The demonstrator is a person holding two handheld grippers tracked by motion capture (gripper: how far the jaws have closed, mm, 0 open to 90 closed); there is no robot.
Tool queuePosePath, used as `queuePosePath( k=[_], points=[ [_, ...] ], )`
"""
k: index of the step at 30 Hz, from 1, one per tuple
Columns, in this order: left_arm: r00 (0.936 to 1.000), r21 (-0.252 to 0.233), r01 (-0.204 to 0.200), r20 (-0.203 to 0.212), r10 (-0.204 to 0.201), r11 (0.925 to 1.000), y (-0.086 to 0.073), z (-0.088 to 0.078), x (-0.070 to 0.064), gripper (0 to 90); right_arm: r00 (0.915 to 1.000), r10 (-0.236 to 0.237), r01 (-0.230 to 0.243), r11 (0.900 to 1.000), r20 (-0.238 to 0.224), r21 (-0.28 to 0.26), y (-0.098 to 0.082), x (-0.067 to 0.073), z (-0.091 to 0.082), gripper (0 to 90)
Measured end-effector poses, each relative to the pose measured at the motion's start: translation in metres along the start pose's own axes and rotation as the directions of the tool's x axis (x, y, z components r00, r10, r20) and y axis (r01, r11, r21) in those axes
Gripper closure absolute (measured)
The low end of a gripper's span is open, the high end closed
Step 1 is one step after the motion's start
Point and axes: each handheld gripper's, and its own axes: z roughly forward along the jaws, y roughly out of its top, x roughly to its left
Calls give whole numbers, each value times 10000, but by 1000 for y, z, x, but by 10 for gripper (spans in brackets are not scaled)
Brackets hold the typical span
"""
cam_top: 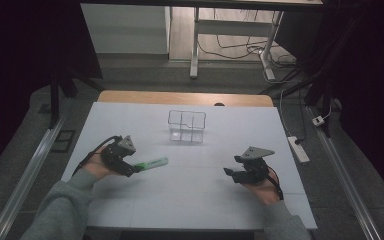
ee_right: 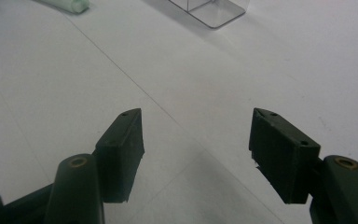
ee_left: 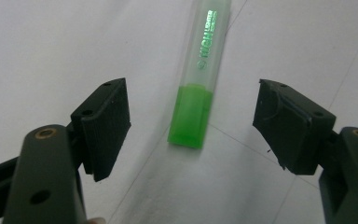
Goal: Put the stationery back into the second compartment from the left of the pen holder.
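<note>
I am holding my left gripper (ee_left: pixel 191 126) with its black jaws spread wide and gripping nothing; the green highlighter pen with its translucent cap (ee_left: pixel 198 79) is lying flat on the white table (cam_top: pixel 190 195) between and just ahead of them, untouched by either pad; in the high view the pen (cam_top: pixel 152 163) is pointing from that gripper (cam_top: pixel 130 167) towards the table's middle; my right gripper (ee_right: pixel 196 149) is resting well apart on the other side, its jaws likewise released and parted over bare table; the clear plastic compartment box (cam_top: pixel 186 126) is standing farther back, near the middle.
</note>
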Motion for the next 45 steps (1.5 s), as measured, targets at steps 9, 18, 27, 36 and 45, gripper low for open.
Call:
queuePosePath(
  k=[9, 18, 27, 36, 45],
  points=[
    [9996, 595, -152, 258, 137, 9981, 3, 14, 6, 282, 10000, 5, -5, 10000, 13, 22, 0, -1, 0, 354],
    [9980, 1216, -518, 437, 467, 9912, 8, 25, 8, 348, 10000, 11, -11, 10000, 45, 92, -1, -2, 1, 353],
    [9946, 1641, -909, 639, 813, 9822, 9, 34, 8, 461, 10000, 17, -18, 9998, 85, 175, -1, -2, 2, 353],
    [9877, 1686, -1262, 1128, 1081, 9776, 10, 35, 6, 661, 10000, 9, -10, 9998, 72, 197, -1, -2, 2, 352],
    [9887, 1835, -1440, 689, 1334, 9724, 13, 34, -1, 667, 10000, -43, 42, 9999, 54, 158, -1, -2, 1, 353]
  ],
)
